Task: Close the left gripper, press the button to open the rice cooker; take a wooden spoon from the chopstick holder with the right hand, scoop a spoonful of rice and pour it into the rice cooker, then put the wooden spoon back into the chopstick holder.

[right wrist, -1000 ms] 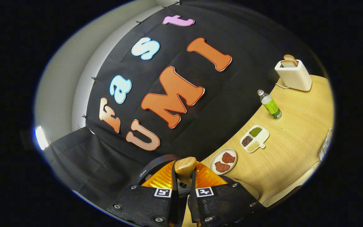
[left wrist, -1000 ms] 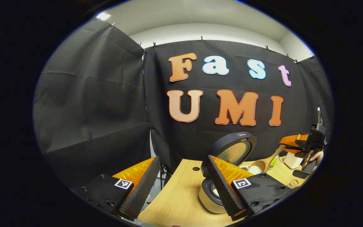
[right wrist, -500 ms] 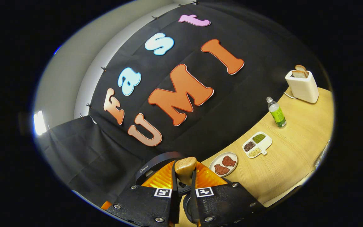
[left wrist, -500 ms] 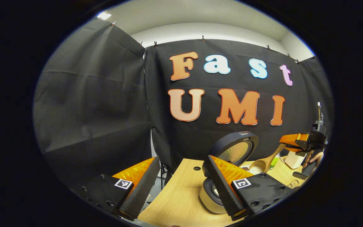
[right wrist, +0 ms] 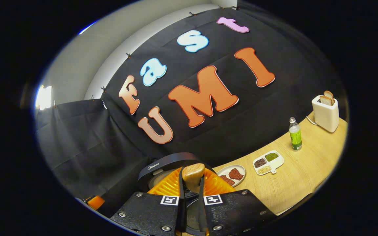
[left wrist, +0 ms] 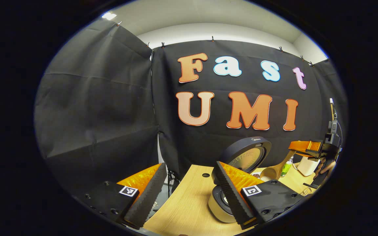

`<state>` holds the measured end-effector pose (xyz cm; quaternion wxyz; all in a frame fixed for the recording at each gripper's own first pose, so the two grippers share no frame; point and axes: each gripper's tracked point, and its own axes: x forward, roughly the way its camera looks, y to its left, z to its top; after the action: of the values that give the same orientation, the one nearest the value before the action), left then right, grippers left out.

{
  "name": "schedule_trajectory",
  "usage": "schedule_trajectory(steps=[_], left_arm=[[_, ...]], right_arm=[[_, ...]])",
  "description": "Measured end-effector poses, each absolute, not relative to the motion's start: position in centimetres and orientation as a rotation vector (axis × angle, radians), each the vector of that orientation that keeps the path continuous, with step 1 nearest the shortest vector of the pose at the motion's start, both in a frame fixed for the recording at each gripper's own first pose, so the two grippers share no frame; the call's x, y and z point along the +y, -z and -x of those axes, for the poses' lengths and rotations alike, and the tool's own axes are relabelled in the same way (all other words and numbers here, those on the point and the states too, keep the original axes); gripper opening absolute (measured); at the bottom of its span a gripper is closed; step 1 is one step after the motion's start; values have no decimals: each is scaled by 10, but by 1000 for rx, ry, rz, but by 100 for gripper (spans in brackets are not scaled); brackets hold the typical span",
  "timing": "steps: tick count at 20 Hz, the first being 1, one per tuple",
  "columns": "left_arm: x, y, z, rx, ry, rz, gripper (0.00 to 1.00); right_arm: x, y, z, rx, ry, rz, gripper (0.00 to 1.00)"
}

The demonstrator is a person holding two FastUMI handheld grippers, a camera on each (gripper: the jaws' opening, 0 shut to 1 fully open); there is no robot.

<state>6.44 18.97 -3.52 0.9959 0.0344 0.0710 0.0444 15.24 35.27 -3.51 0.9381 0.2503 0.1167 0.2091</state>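
The right gripper (right wrist: 191, 200), clamped on the spoon (left wrist: 276, 167), has levelled out over the open cooker (left wrist: 238, 173) since a second ago, so pouring looks finished; left gripper (left wrist: 189, 190) stays open nearby

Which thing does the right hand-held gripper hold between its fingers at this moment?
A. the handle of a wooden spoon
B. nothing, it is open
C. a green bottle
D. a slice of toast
A: in the right gripper view the right hand-held gripper has both fingers pressed on the wooden spoon handle, and the left gripper view shows its bowl near the open rice cooker.
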Motion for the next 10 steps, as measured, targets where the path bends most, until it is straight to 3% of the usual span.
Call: schedule_trajectory(steps=[10], left_arm=[[187,35,-64,140,-95,-71,98]], right_arm=[[379,39,-142,195,-503,-302,13]])
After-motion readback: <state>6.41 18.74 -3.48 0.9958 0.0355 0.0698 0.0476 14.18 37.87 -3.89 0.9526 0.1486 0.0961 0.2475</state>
